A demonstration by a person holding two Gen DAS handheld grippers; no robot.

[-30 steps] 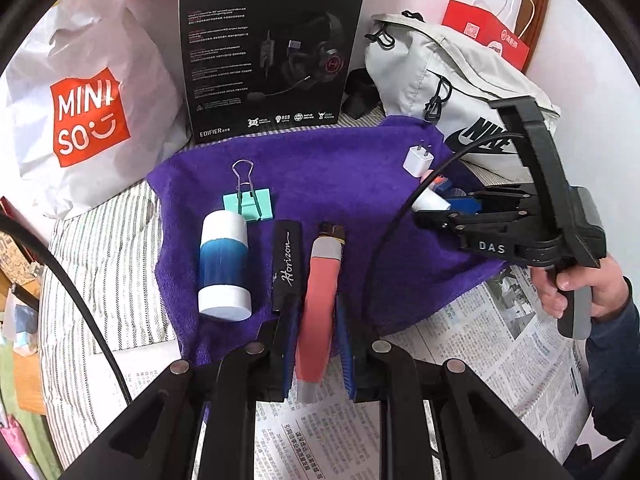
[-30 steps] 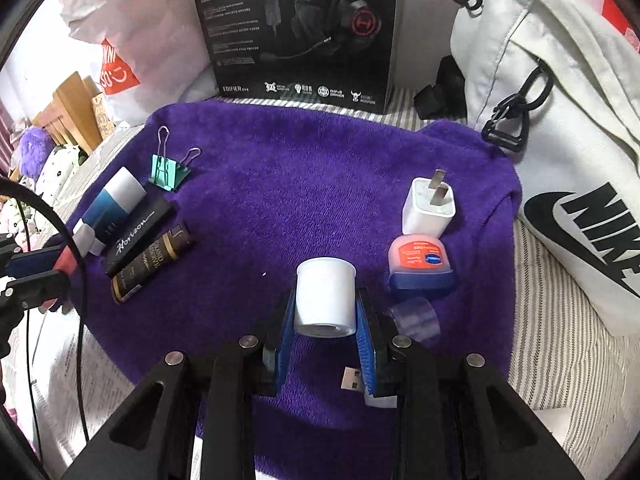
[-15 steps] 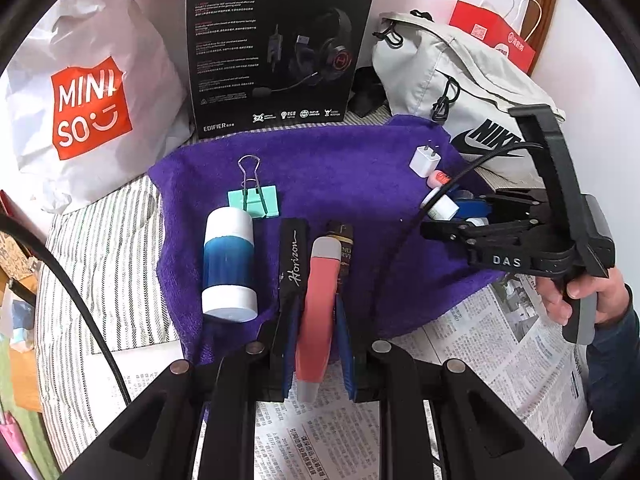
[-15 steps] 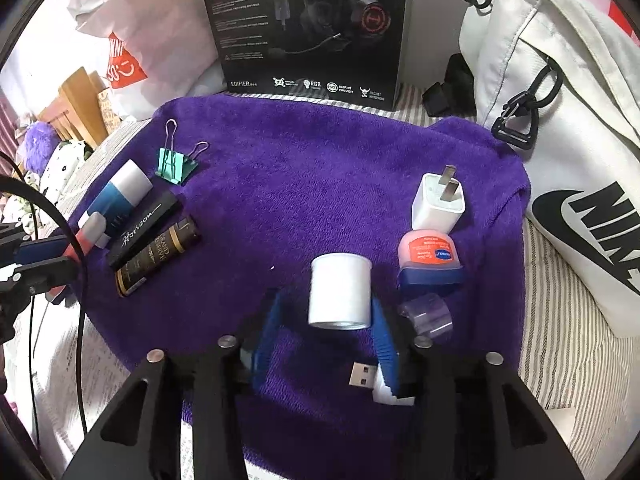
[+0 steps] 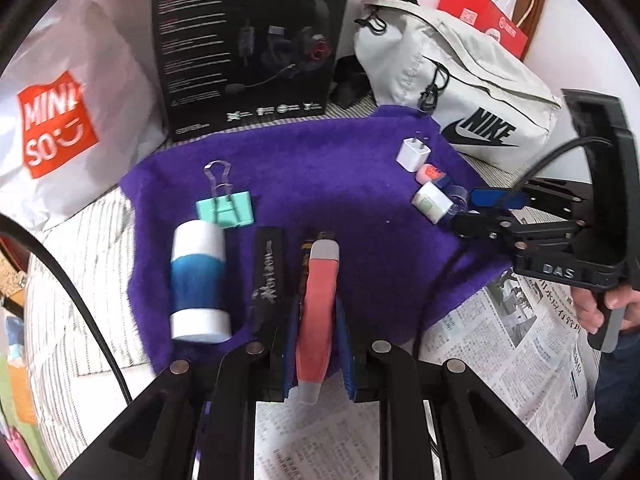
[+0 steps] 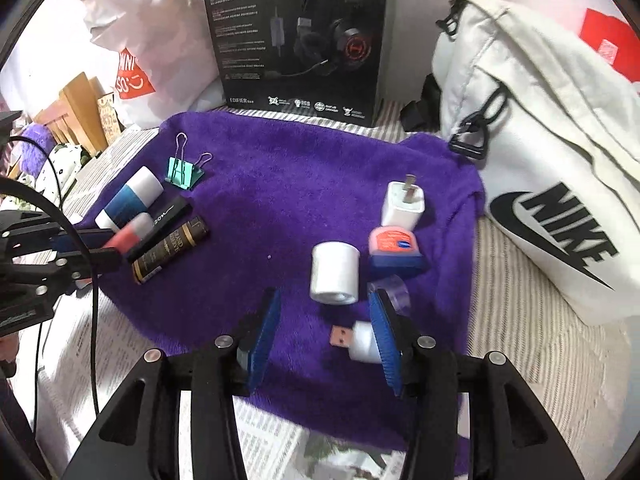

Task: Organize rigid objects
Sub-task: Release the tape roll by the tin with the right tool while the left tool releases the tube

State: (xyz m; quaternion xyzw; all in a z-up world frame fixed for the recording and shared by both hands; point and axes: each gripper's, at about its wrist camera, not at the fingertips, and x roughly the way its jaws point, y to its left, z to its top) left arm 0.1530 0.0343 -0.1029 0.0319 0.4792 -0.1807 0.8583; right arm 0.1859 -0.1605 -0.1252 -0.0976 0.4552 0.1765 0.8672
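A red tube [image 5: 318, 312] sits clamped in the left gripper [image 5: 318, 344] above the purple towel [image 5: 340, 184], while a white jar [image 6: 334, 273] lies on the towel before the right gripper [image 6: 322, 328], its jaws spread apart

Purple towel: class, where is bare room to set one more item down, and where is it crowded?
Free: the towel's middle, between the binder clip and the charger, and the back strip before the headset box. Crowded: the left row by the blue tube and the right cluster around the white cap.
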